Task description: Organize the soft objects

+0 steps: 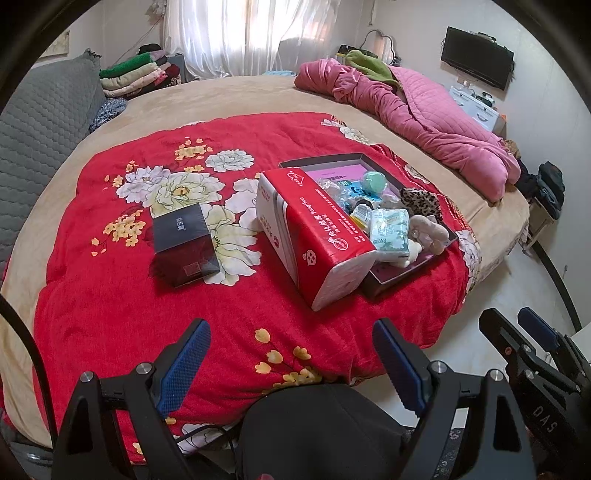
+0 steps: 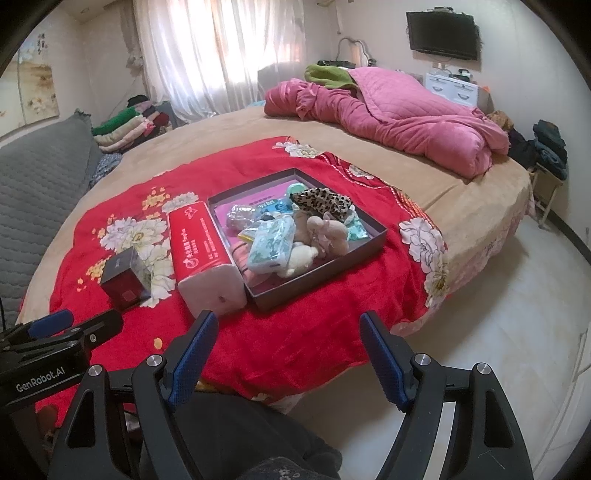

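Left gripper [image 1: 291, 354] and right gripper [image 2: 288, 350]: jaws released, empty. The tissue pack [image 2: 201, 247] touches the filled tray [image 2: 373, 236] on the red blanket [image 1: 110, 295].

A home bedroom. Large round bed [image 2: 221, 122] under a tan cover, with a red floral blanket [image 2: 332, 314] spread across it. Rumpled pink quilt [image 2: 406, 118] at two o'clock. Sheer-curtained window [image 2: 221, 48] at twelve, wall-mounted television [image 2: 441, 33] at one, folded clothes [image 2: 125, 129] stacked at ten, beside a grey padded headboard [image 2: 37, 192].
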### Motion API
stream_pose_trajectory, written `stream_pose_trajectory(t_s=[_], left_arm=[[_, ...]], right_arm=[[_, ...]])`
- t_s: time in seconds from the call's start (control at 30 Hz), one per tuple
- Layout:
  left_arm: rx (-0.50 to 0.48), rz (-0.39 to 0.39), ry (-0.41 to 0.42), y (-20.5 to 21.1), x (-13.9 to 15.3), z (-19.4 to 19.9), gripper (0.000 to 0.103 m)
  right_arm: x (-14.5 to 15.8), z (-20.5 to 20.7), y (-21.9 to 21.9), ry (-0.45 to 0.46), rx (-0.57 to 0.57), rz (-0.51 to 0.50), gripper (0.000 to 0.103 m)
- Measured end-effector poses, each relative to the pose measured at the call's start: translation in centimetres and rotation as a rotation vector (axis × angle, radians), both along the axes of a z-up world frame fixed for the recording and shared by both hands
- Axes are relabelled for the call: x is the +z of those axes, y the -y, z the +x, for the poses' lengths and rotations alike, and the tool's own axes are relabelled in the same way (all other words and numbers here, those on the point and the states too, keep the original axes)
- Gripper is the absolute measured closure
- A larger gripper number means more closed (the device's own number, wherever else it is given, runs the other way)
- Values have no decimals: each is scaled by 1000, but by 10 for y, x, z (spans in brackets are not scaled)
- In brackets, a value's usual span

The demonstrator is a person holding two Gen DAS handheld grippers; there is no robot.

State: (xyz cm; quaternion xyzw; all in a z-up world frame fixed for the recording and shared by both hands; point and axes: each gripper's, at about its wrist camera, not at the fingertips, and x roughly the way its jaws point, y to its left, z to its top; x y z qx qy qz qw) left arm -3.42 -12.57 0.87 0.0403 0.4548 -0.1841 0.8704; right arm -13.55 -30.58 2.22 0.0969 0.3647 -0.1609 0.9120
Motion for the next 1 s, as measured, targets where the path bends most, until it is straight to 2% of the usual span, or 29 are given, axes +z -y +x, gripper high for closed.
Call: stream_pose_trajectory(t_s=[0.7,1.0], left_arm=[[15,12,-14,-1,-6,7,14],[15,18,-43,-1,-15,15,14]], right_arm=[[0,1,2,-3,-5,-1,23],[-6,8,2,-23,-6,4,23]])
